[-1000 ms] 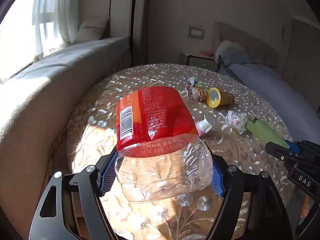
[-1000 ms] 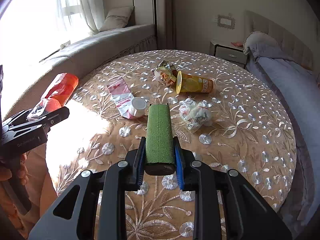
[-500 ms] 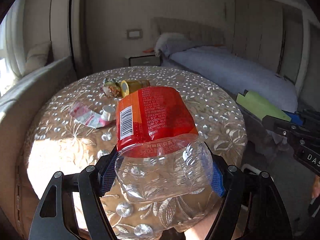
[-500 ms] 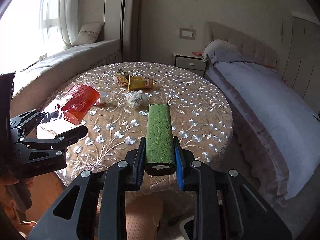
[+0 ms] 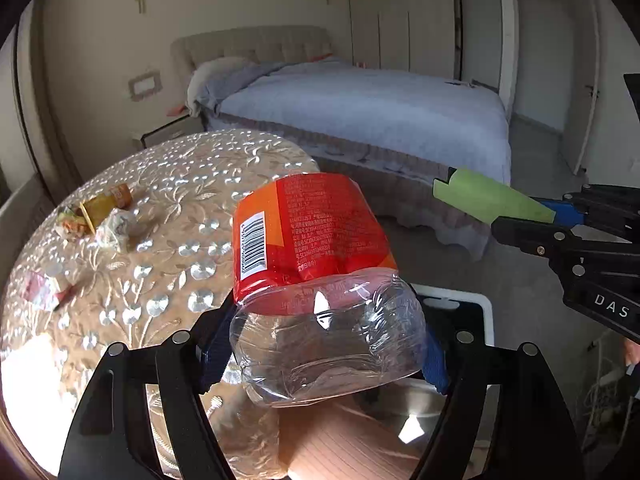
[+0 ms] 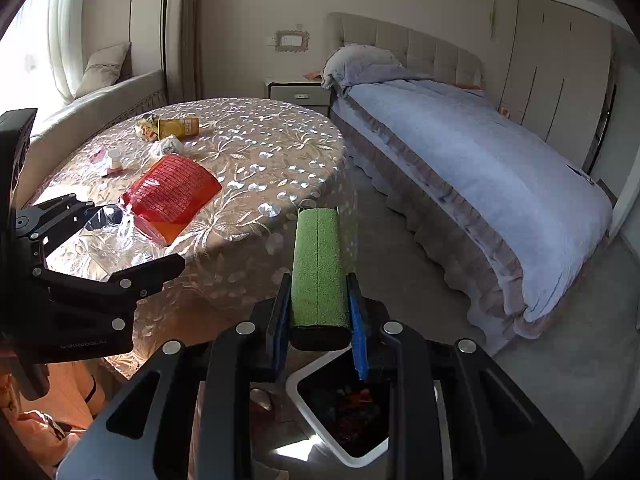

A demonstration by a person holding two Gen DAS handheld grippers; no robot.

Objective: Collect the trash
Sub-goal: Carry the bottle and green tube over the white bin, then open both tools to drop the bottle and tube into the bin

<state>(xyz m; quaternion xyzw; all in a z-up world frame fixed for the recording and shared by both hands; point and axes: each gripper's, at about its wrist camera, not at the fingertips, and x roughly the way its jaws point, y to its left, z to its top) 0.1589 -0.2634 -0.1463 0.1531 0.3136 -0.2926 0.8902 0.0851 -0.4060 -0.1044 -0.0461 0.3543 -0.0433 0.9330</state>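
The white trash bin point(image 6: 356, 420) sits on the floor directly below and just ahead of my right gripper point(image 6: 320, 312), and that is the relation everything turns on: the bin's open mouth lies under the fingertips in the right wrist view, so I judge this hand the nearer one to a drop. My right gripper is clenched on the green box point(image 6: 318, 272), its long axis running straight forward along the fingers, the far end jutting out well past the tips. A release here would probably let it fall nose-first toward the bin, though the far end may overhang the rim.

My left gripper point(image 5: 320, 352) is clamped on the crushed plastic bottle point(image 5: 316, 280), squeezing its clear base between the blue pads point(image 5: 434, 364); the red-labelled body points forward and up, away from me. From this hand the bin point(image 5: 476, 304) shows just beyond and to the right, partly hidden behind the bottle, so it needs a short carry rightward.

More trash lies on the round table point(image 5: 224, 184) off to my left: a yellow cup point(image 5: 108, 204), crumpled wrappers point(image 5: 114, 226) and a pink packet point(image 5: 40, 290).
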